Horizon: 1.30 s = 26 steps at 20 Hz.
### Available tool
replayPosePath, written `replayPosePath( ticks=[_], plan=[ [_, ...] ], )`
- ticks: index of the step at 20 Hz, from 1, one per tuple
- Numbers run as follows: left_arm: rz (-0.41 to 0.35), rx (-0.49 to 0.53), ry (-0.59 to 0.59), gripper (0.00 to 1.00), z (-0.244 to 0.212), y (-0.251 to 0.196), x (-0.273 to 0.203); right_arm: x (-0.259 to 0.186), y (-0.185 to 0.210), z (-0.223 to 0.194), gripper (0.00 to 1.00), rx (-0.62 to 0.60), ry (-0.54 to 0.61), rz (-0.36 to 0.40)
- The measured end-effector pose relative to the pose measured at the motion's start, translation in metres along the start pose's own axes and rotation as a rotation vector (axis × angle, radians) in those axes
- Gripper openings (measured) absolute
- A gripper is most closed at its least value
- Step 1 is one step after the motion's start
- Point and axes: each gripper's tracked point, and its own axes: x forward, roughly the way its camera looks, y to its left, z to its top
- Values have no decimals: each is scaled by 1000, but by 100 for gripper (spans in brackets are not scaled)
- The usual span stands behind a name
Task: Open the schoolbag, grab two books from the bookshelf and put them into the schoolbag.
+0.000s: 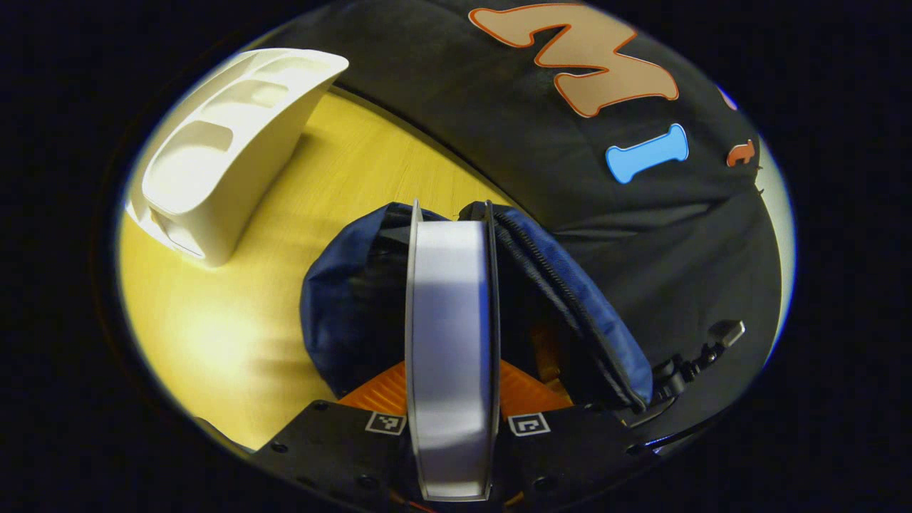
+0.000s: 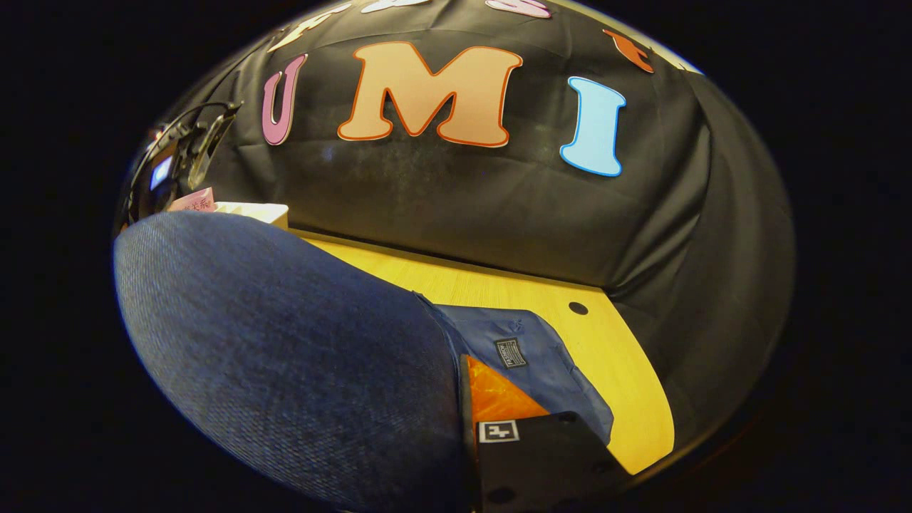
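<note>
My left gripper (image 1: 452, 388) is shut on a book (image 1: 450, 320) with a white page edge, held edge-up over the open mouth of the navy schoolbag (image 1: 335, 299). The book's far end dips between the bag's zipper rims. In the right gripper view the schoolbag's blue fabric (image 2: 285, 349) bulges over my right gripper (image 2: 449, 377), hiding one finger, and lies against the other finger (image 2: 499, 399); the gripper looks shut on the bag's edge. The left gripper (image 2: 178, 160) shows far off at the upper left. The white bookshelf (image 1: 221, 149) stands on the table with hollow slots.
The yellow wooden table (image 1: 214, 335) runs back to the black cloth wall. A small round hole (image 2: 578, 308) sits in the tabletop near the right edge. A flap of the bag with a small label (image 2: 510, 352) lies flat on the table.
</note>
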Motion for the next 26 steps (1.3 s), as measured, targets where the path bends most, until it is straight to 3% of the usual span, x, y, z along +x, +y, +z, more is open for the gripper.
replayPosePath(
  ticks=[4, 15, 20, 24, 25, 26],
  plan=[
    [-103, -95, -65, 37, 5, 6, 42, -2, 2, 2, 9, 32, -6, 15],
    [-263, -221, -142, 36, -2, -16, 115, -5, 6, 3, 10, 121, -7, 44],
    [-267, -308, -137, 36, -5, -11, 138, -1, 5, 1, 10, 114, 6, 38],
    [-199, -262, -159, 41, -2, 7, 127, 1, 3, 2, 10, 130, 14, 30],
    [-179, -262, -159, 54, -2, 13, 120, 2, 3, 0, 10, 132, 17, 30],
    [-149, -259, -167, 58, -2, 21, 115, 2, 3, 1, 10, 128, 19, 31]
  ],
)
